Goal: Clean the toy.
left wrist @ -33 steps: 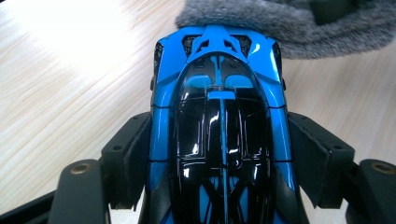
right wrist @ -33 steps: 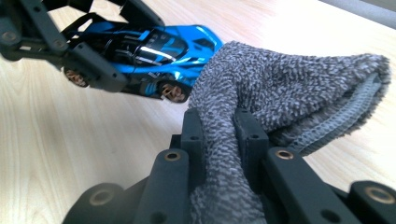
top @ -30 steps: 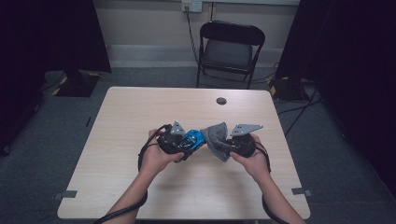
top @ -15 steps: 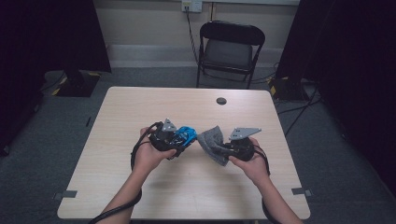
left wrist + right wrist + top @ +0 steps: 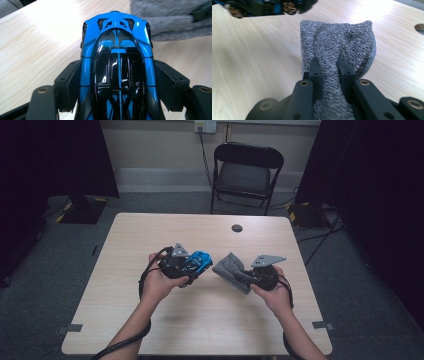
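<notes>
Left gripper (image 5: pixel 192 266) clenched on the blue toy car (image 5: pixel 199 262), long axis toward three o'clock above the table (image 5: pixel 150 235); grey cloth (image 5: pixel 231 269) just beside, apart; right gripper (image 5: pixel 246 279) pinching it, likely wiping next.

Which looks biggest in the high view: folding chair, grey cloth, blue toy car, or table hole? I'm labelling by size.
1. Black folding chair
2. Grey knitted cloth, though nearly matching the car
3. Blue and black toy car
4. Small dark round table hole

A recording studio or lab room — black curtains (image 5: pixel 55 155) on both sides, grey carpet (image 5: pixel 350 265), a lone folding chair (image 5: pixel 245 172), a wall outlet (image 5: pixel 205 126) and a bare wooden table (image 5: pixel 200 320).
</notes>
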Demonstrator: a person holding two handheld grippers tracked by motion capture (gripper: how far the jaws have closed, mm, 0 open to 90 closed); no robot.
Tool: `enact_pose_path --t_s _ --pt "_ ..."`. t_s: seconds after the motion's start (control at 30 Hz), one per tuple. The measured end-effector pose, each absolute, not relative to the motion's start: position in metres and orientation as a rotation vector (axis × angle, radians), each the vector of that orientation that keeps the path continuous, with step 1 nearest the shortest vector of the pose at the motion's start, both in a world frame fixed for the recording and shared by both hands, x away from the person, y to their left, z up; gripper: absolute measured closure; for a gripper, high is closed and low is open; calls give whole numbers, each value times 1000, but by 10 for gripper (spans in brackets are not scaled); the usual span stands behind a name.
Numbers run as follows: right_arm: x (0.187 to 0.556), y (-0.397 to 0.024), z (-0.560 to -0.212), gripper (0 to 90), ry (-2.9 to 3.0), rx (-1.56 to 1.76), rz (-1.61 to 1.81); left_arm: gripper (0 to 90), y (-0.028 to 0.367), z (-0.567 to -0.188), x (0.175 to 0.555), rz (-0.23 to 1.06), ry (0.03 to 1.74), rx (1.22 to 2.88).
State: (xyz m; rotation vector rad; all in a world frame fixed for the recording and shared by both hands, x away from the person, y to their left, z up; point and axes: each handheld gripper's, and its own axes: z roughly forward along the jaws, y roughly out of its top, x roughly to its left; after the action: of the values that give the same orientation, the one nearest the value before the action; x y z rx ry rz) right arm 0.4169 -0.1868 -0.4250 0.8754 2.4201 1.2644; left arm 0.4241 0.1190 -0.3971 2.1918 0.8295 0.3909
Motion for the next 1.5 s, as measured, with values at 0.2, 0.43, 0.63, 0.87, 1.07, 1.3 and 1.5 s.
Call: enact_pose_path --t_s 0.2,0.43,0.63,0.87,1.07,1.3,1.5 --pt "419 -181 -425 764 2391 901 1271 284 105 -392 422 374 785 2187" --pt "417 -164 -424 764 2401 851 1334 284 99 -393 423 356 784 2188" --pt "415 -159 -426 764 2410 825 1350 283 100 -394 422 355 787 2190" --pt "413 -152 -429 765 2425 787 1383 283 97 -394 423 345 785 2178" --pt "409 -144 -430 765 2443 728 1401 284 94 -393 424 338 786 2185" --pt "403 -135 -432 765 2472 670 1420 283 91 -395 427 329 799 2179" --pt "399 -127 -435 765 2489 639 1438 284 88 -396 430 326 806 2181"
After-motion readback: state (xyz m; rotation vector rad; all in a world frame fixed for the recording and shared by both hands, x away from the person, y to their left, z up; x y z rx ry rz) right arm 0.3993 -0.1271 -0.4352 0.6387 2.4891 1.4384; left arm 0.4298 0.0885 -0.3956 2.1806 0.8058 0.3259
